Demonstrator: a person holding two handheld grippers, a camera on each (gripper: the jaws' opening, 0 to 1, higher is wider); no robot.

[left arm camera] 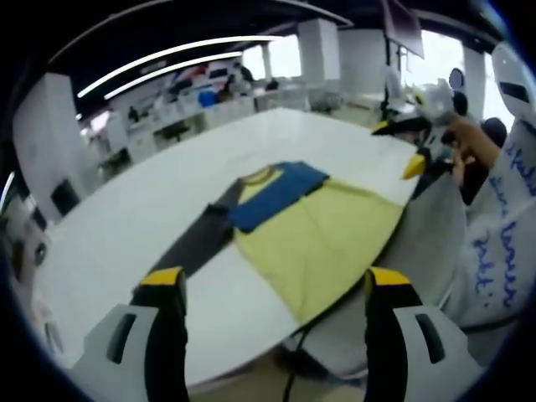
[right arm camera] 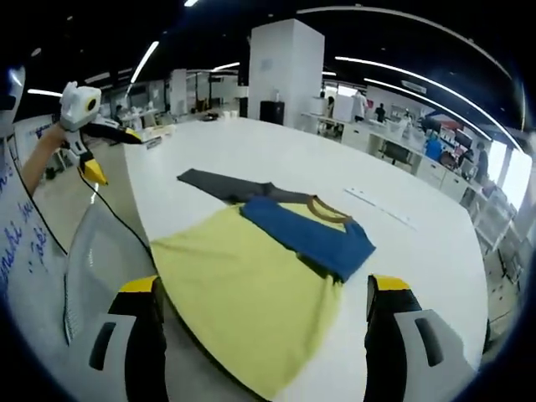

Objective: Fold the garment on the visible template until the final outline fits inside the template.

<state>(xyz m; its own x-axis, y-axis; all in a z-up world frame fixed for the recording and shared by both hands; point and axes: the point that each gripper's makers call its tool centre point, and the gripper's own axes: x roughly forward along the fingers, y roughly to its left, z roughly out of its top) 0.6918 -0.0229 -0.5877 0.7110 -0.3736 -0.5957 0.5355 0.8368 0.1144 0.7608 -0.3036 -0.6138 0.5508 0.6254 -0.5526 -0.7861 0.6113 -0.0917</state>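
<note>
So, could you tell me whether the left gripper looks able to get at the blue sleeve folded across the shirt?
Probably yes: the left gripper is open above the table edge, and nothing lies between it and the blue sleeve.

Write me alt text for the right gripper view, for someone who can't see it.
A yellow T-shirt lies flat on a white table, one blue sleeve folded across its chest and a grey sleeve stretched out behind. The right gripper hangs open in front of it; the left gripper is raised at the far left.

Garment (left arm camera: 322, 230), seemingly part-folded, on table (left arm camera: 126, 226)
</note>
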